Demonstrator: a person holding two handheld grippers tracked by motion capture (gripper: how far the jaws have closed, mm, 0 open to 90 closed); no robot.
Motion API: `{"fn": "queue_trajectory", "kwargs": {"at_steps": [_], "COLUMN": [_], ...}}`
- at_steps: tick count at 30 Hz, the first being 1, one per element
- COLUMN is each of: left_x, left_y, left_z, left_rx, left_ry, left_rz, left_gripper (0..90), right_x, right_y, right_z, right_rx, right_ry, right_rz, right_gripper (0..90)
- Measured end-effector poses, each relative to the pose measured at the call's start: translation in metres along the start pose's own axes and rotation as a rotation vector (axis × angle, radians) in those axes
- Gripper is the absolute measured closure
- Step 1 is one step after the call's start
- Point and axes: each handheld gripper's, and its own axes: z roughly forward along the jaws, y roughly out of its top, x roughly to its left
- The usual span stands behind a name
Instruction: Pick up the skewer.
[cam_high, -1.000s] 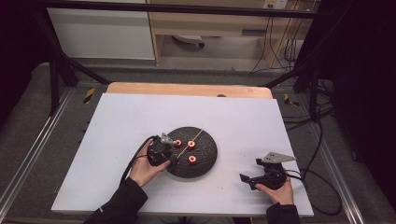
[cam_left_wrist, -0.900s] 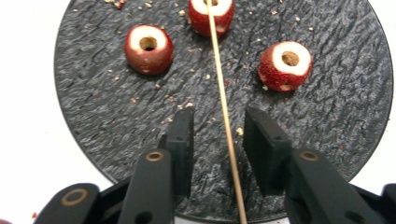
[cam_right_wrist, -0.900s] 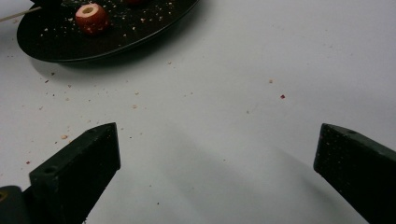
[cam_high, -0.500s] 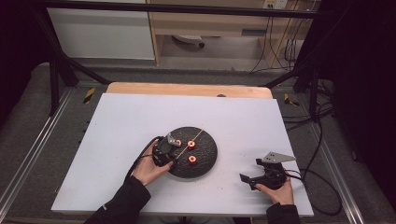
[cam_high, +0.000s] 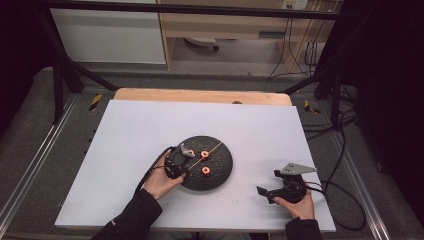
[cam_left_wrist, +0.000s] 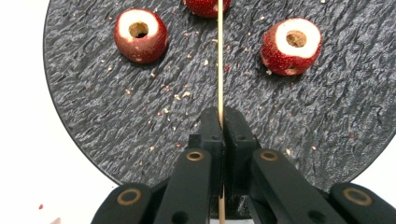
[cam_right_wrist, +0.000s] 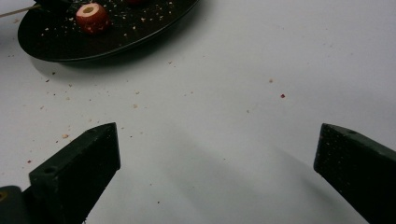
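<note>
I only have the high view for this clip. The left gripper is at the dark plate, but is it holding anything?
Observer: Yes, the left gripper is shut on a thin wooden skewer.
Operator: What are the red pieces?
Observer: Cored fruit, each with a hole through its pale cut top.
Operator: And the right gripper?
Observer: The right gripper is open above bare white table, with nothing between its jaws.

White table (cam_high: 125, 150), grey floor (cam_high: 30, 130), wood shelving (cam_high: 225, 25) behind.
</note>
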Motion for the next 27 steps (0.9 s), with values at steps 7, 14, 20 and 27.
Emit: {"fn": "queue_trajectory", "kwargs": {"at_steps": [7,14,20,27], "left_x": [-0.001,0.001,0.004,0.007], "left_y": [-0.001,-0.002,-0.003,-0.010], "left_z": [0.000,-0.002,-0.006,-0.020], "left_rx": [-0.007,-0.013,-0.034,-0.102], "left_ry": [0.011,-0.002,-0.019,-0.022], "left_rz": [0.014,0.002,-0.010,-0.021], "left_gripper": [87.9,88.1,88.4,88.4], "right_x": [0.000,0.000,0.000,0.000], "right_y": [0.000,0.000,0.000,0.000], "right_z": [0.000,0.000,0.000,0.000], "right_rx": [-0.001,0.000,-0.003,-0.005], "right_ry": [0.001,0.001,0.001,0.002], "right_rz": [-0.002,-0.002,-0.001,0.003], "right_gripper": [1.3,1.2,1.2,1.2]}}
